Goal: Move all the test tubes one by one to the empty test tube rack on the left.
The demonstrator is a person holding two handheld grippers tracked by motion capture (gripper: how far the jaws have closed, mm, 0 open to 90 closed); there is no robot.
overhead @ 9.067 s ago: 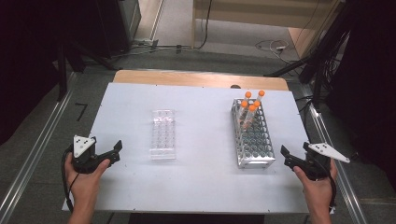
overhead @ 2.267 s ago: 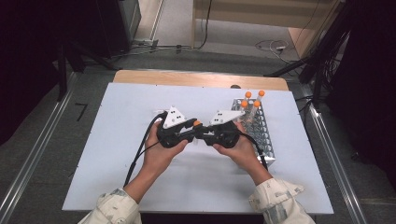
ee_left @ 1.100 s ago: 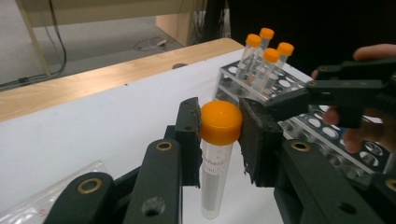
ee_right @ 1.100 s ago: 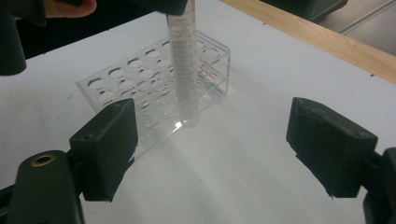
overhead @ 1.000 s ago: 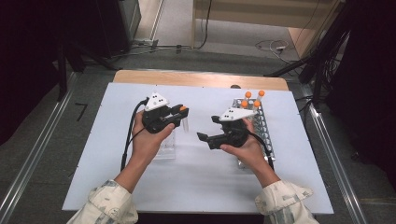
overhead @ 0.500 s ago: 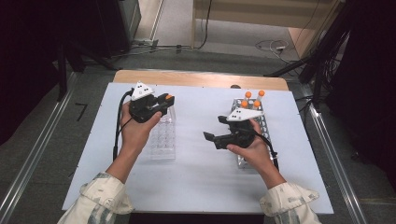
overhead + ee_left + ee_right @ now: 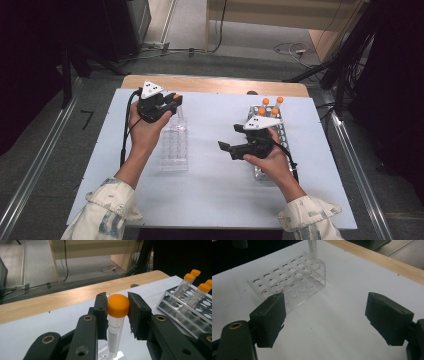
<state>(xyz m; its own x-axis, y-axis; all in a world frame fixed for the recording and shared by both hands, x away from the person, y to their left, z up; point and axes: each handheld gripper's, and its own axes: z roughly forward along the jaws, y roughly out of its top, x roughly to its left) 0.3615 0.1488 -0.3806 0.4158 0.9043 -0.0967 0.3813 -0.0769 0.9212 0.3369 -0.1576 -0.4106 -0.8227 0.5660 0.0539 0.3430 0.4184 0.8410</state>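
Here, one moment at the white table [image 7: 215, 200]:

Left gripper [image 7: 117, 310]: clamped on the orange cap of a tube [image 7: 117, 322], one black pad pressing each side of the cap.

Tube: upright, clear-walled, hanging below the jaws; its lower end stands at the far end of the clear rack [image 7: 174, 150], and in the right gripper view its ribbed body rises from a hole at that rack's far corner. How deep it sits cannot be told.

Left hand [image 7: 145, 131]: raised over the far end of the clear rack, cable trailing down the wrist.

Right gripper [image 7: 325, 315]: jaws spread wide, nothing between them, pointing across bare tabletop towards the clear rack.

Right hand [image 7: 267, 156]: resting over the near part of the metal rack [image 7: 280, 131], well apart from the left hand.

Metal rack: on the table's right side, with orange-capped tubes [image 7: 270, 106] standing at its far end.

Clear rack: left of centre, its many other holes vacant.
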